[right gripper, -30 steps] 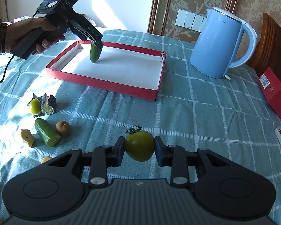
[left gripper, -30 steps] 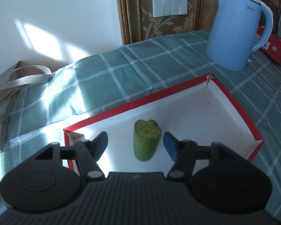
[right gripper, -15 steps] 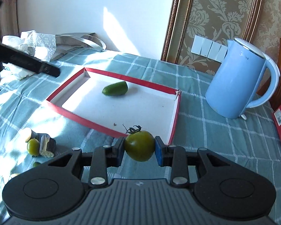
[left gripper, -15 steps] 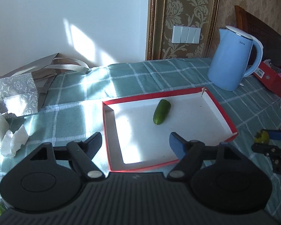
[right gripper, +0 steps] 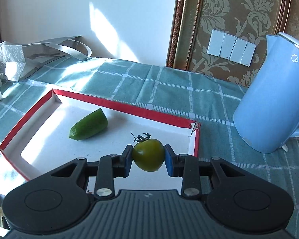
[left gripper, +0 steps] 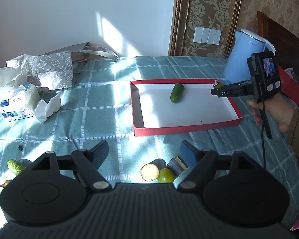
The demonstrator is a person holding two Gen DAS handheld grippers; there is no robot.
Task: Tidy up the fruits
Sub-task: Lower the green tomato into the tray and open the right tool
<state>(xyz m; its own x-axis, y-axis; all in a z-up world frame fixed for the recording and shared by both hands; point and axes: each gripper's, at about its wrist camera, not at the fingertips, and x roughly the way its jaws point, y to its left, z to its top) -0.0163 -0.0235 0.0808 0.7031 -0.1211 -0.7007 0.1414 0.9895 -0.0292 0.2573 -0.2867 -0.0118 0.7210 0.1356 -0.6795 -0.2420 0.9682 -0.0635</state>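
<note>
My right gripper (right gripper: 149,158) is shut on a green tomato (right gripper: 148,155) with a dried stem, held above the near right part of the red-rimmed white tray (right gripper: 119,106). A cut green cucumber piece (right gripper: 89,124) lies in the tray; it also shows in the left wrist view (left gripper: 177,92). My left gripper (left gripper: 143,151) is open and empty above the tablecloth, near the tray's front wall (left gripper: 187,128). Just below it lie a pale round slice (left gripper: 149,171), a lime (left gripper: 165,175) and a dark cut piece (left gripper: 177,165). The right gripper (left gripper: 217,88) shows at the tray's far right corner.
A blue kettle (right gripper: 273,107) stands right of the tray. Tissue packs and crumpled paper (left gripper: 24,101) and a grey bag (left gripper: 55,67) sit at the left back. Another cucumber piece (left gripper: 15,167) lies at the near left. A red box (left gripper: 293,88) lies at the far right.
My left gripper has let go of the cucumber piece, now lying in the tray, and pulled back toward the loose produce. My right gripper has carried the tomato forward over the tray.
</note>
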